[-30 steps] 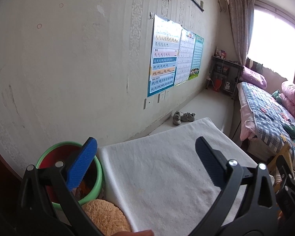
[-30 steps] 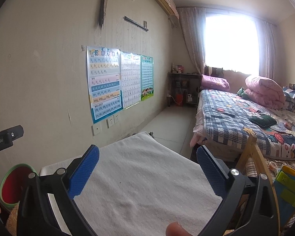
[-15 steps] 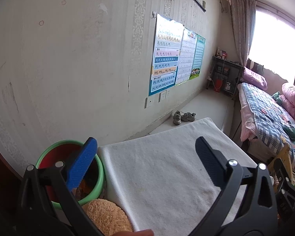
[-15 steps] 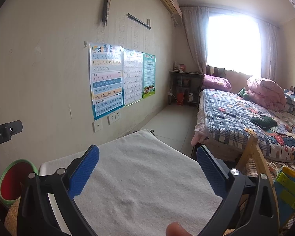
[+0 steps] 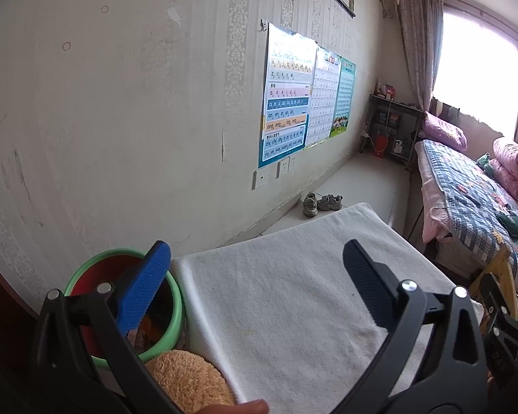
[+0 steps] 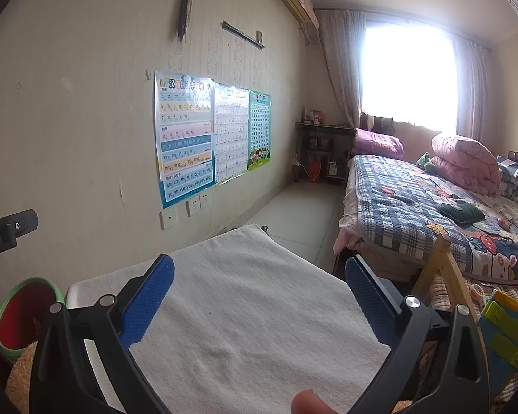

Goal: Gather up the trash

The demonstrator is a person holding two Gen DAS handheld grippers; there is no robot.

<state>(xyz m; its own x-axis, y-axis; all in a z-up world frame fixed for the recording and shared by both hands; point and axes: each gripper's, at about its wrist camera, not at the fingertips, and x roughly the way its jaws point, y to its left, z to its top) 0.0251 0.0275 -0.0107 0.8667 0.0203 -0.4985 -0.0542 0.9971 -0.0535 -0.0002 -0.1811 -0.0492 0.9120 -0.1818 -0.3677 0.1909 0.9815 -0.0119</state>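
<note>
Blue-padded fingers [image 5: 145, 291] of the left gripper [image 5: 255, 276] stand wide apart and hold nothing; the right gripper [image 6: 259, 296] is equally spread and empty. Both hover above the white towel [image 5: 293, 303] covering the desk, which shows no loose trash on its surface. At the near left, just beside the desk edge, sits the green-rimmed bin [image 5: 176, 314] with scraps inside, so collected trash appears to be deposited there. A tan plush item [image 5: 190, 379] lies near the bin. Judged from this, collection is largely complete.
</note>
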